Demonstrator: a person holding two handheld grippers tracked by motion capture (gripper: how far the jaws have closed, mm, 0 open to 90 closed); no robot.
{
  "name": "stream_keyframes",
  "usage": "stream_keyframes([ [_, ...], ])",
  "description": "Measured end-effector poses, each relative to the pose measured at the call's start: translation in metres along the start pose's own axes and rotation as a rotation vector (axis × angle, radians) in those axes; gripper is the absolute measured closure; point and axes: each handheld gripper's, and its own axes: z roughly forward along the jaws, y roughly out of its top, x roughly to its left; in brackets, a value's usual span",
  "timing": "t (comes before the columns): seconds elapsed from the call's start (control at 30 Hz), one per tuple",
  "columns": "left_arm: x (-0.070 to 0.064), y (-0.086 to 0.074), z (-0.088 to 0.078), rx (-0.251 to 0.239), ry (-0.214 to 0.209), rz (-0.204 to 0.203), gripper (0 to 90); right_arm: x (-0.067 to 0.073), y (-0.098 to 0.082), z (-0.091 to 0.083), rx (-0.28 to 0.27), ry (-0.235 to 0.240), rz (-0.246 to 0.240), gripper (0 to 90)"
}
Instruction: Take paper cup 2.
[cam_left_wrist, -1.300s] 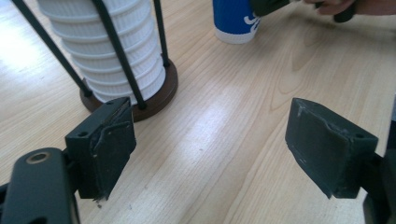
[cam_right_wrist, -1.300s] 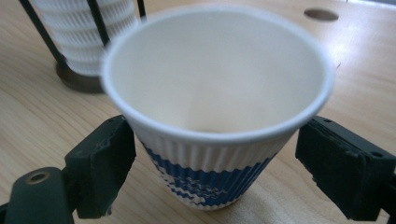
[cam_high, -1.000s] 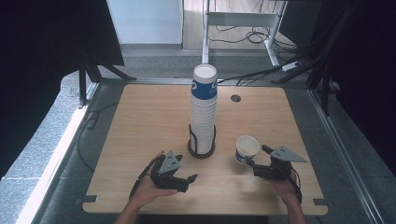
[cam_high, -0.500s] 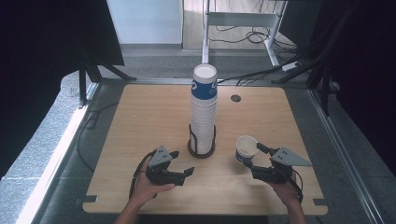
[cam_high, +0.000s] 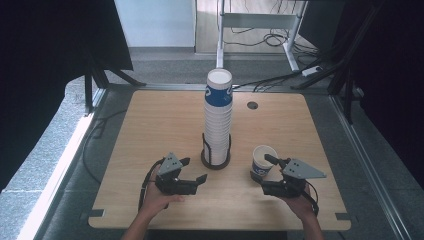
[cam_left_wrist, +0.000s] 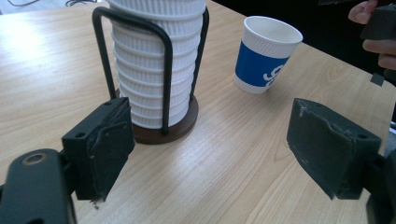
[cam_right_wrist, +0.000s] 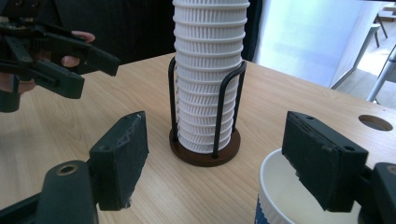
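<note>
On the table (cam_high: 150, 125), the cup stack (cam_high: 218, 117) stands in a black wire holder (cam_high: 216, 152) at mid-width, closer to the near edge than the far one. 1 loose cup (cam_high: 263, 159) is just right of the holder, slightly tilted. The right gripper (cam_high: 265, 170) reaches it from the near-right: 1 jaw lies over the rim, the other outside the wall, after closing; whether both pads press I cannot tell. The left gripper (cam_high: 192, 170), near the front edge left of the holder, has its jaws apart and empty, having just opened a little, aimed at the holder's base (cam_left_wrist: 161, 128).
</note>
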Motion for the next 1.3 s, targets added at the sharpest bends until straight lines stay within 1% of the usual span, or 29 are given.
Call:
stream_keyframes([
  [0.03,0.000,0.001,0.001,-0.001,-0.003,0.007,15.2,0.000,0.000,0.001,0.001,0.004,-0.003,22.7],
  [0.13,-0.001,0.006,0.002,-0.023,0.011,0.030,15.2,0.001,0.000,0.002,0.005,0.011,-0.005,22.8],
  [0.23,0.001,0.013,0.004,-0.044,0.020,0.025,15.2,0.002,0.000,0.002,0.005,0.016,-0.007,22.8],
  [0.27,0.003,0.017,0.006,-0.052,0.020,0.017,15.2,0.002,0.001,0.002,0.003,0.016,-0.010,22.8],
  [0.37,0.008,0.029,0.011,-0.063,0.013,0.020,14.9,0.004,0.002,0.002,0.000,0.024,-0.012,22.8],
  [0.47,0.011,0.041,0.015,-0.068,0.037,0.057,14.7,0.005,0.003,0.002,-0.003,0.029,-0.017,22.8],
  [0.5,0.011,0.043,0.016,-0.070,0.035,0.067,14.7,0.005,0.003,0.002,-0.003,0.030,-0.017,22.9],
  [0.53,0.012,0.047,0.017,-0.075,0.024,0.078,14.6,0.005,0.003,0.002,-0.003,0.030,-0.018,22.8],
  [0.6,0.014,0.053,0.020,-0.078,0.016,0.092,14.4,0.006,0.003,0.003,0.000,0.030,-0.019,22.9],
  [0.67,0.017,0.058,0.023,-0.078,0.011,0.095,14.0,0.006,0.002,0.005,0.001,0.036,-0.023,22.9],
  [0.7,0.019,0.061,0.024,-0.077,0.002,0.092,13.6,0.007,0.002,0.005,0.003,0.038,-0.024,22.9],
  [0.77,0.023,0.065,0.027,-0.080,-0.001,0.086,13.0,0.008,0.002,0.006,0.004,0.041,-0.027,22.9],
  [0.87,0.030,0.071,0.030,-0.100,-0.018,0.077,13.8,0.008,0.002,0.006,0.005,0.045,-0.028,22.9],
  [0.97,0.037,0.078,0.035,-0.116,-0.043,0.069,13.1,0.008,0.002,0.007,0.004,0.046,-0.029,22.8],
  [1.1,0.044,0.084,0.042,-0.116,-0.091,0.066,9.2,0.008,0.002,0.008,0.010,0.045,-0.030,22.8],
  [1.13,0.044,0.087,0.046,-0.112,-0.095,0.073,6.9,0.008,0.002,0.008,0.012,0.046,-0.031,22.8],
  [1.17,0.044,0.088,0.047,-0.109,-0.090,0.074,6.1,0.008,0.002,0.009,0.015,0.045,-0.032,22.7],
  [1.23,0.045,0.090,0.051,-0.100,-0.091,0.085,5.2,0.008,0.001,0.009,0.017,0.045,-0.032,22.6],
  [1.3,0.046,0.092,0.055,-0.092,-0.083,0.088,4.5,0.008,0.001,0.009,0.018,0.043,-0.030,22.6],
])
